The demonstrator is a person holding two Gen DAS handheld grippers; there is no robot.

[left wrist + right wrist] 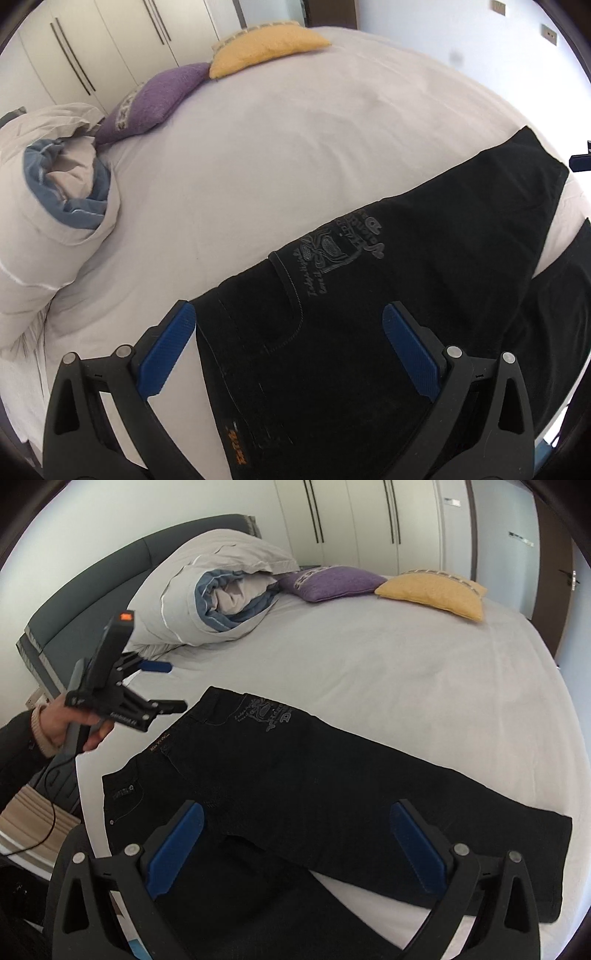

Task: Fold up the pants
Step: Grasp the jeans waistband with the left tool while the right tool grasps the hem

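The pants [295,775] lie flat on the bed [406,672], legs splayed apart, nothing folded yet. Both the left gripper [288,332] and right gripper [297,834] hover released above them; pinching one layer only would likely drag the denim askew

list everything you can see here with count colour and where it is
pants: 1, black with grey print, spread flat on the near part of the bed
bed: 1, pale sheet, dark grey headboard at the left
duvet: 1, white and blue, bundled by the headboard
purple cushion: 1, purple, far edge of the bed, beside the duvet
yellow cushion: 1, yellow, right of the purple one
wardrobe: 1, white doors with dark handles, behind the bed
left gripper: 1, black with blue pads, open, above the waistband end
hand: 1, holding the left gripper
right gripper: 1, black, blue pads, open, over the legs
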